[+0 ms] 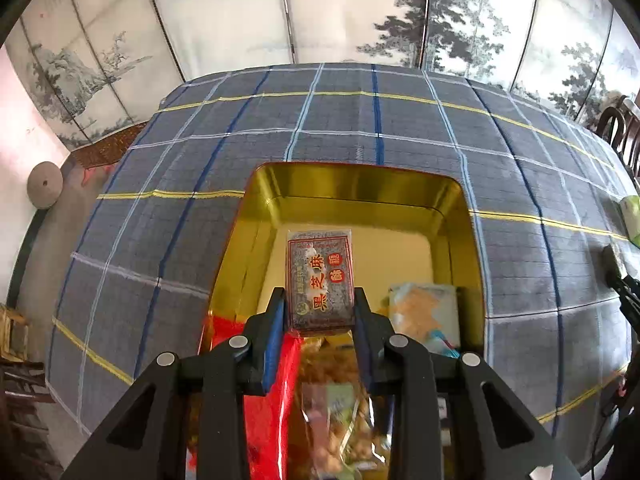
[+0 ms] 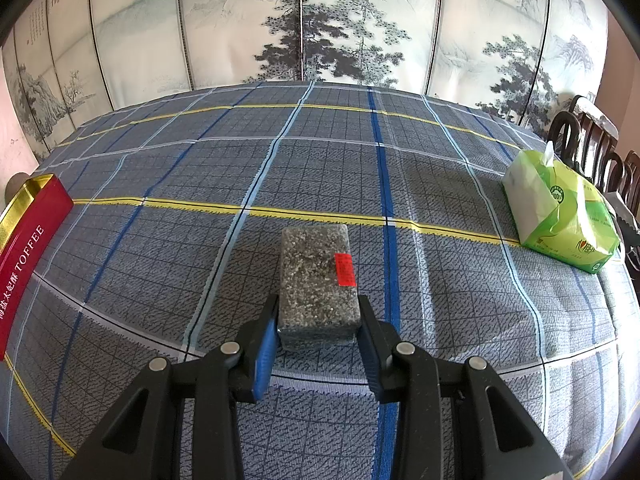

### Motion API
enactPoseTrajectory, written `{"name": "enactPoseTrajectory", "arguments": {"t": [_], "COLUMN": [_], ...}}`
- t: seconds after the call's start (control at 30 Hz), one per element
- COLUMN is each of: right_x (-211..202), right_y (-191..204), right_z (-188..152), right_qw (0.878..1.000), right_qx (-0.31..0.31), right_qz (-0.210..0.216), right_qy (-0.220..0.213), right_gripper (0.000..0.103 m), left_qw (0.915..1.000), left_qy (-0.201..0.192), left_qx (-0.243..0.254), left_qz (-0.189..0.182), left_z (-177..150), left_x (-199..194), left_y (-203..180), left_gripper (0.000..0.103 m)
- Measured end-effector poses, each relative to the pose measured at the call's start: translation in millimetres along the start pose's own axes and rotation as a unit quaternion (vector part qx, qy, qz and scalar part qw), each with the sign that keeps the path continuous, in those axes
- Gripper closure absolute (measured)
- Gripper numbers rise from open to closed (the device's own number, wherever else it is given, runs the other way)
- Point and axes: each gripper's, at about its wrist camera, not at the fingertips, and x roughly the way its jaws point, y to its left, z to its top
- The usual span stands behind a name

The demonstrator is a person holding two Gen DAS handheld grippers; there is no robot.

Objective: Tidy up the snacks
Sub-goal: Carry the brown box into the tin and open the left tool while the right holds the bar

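While gripping: left gripper (image 1: pixel 320 304) fingers clamp a sesame bar (image 1: pixel 320 280) above the gold tin (image 1: pixel 360 184), frame centre.
Right gripper (image 2: pixel 318 312): fingers clamp a speckled bar (image 2: pixel 316 280), lower centre.

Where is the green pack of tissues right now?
In the right wrist view, the green tissue pack lies on the checked tablecloth at the far right, beside the dark chairs.
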Motion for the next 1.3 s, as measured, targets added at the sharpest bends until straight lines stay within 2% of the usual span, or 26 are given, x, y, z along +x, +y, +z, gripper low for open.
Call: {"name": "enactPoseTrajectory", "arguments": {"t": [0.43, 0.97, 1.07, 1.2, 1.3], "right_x": [0, 0, 0, 0, 0], "right_y": [0, 0, 0, 0, 0], "right_z": [0, 0, 0, 0, 0], "right_qw": [1.000, 1.000, 1.000, 1.000, 1.000], "right_qx": [0.000, -0.001, -0.001, -0.001, -0.001], "right_qz": [0.000, 0.000, 0.000, 0.000, 0.000], "right_qy": [0.000, 0.000, 0.000, 0.000, 0.000], "right_gripper": [0.066, 0.066, 0.066, 0.066, 0.066], "left_qw": [0.9986, 0.9982, 0.9982, 0.9975, 0.9972], "left_qy": [0.020, 0.020, 0.016, 0.005, -0.002], "left_qx": [0.047, 0.049, 0.050, 0.056, 0.058], "left_qz": [0.012, 0.027, 0.030, 0.043, 0.048], "left_z": [6, 3, 1, -1, -3], "left_x": [29, 32, 30, 25, 19], "left_y": [-18, -20, -21, -23, -23], "left_gripper": [0.075, 0.071, 0.068, 0.059, 0.058]}}
